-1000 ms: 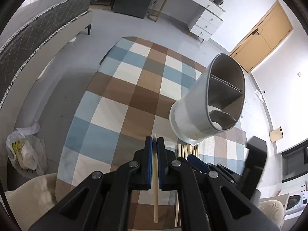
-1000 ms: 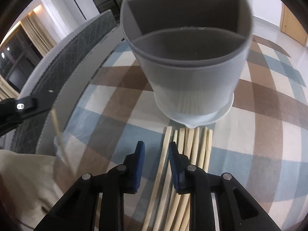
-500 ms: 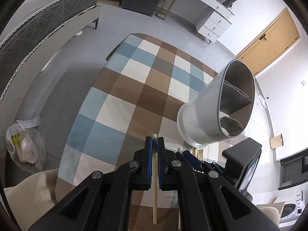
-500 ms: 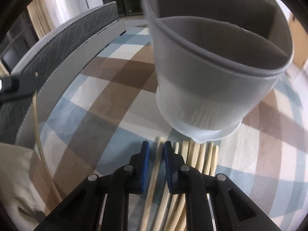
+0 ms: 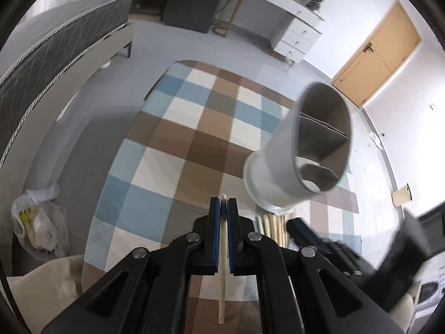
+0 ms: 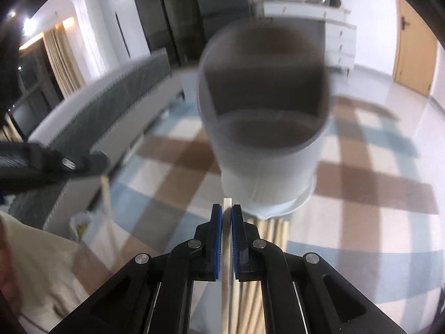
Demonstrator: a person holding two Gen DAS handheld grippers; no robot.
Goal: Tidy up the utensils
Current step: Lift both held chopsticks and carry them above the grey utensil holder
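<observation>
Left gripper was clamped on one chopstick; the stick ran lengthwise between the blue pads, its tip just clear of the fingertips and its long end trailing back under the jaws. Holder stood ahead and to the right of this gripper on the checked cloth, well apart from the held stick. It is a grey cylinder with inner dividers (three compartments visible from the left wrist view); the view shows nothing standing in them.

Right gripper was likewise closed on a second chopstick, held the same way, square tip poking just past the fingertips. Directly ahead of it, near, stood the holder, blurred. The held tip lay short of the holder's base, not touching as far as the blur allows.

Loose sticks lay side by side on the cloth at the foot of the holder, just right of the right gripper's jaws; same bundle seen in the left view between holder base and right gripper.

From the right view, the left gripper entered at left with its stick hanging down from it.

Background: bed, white plastic bag on the floor, wooden door.
</observation>
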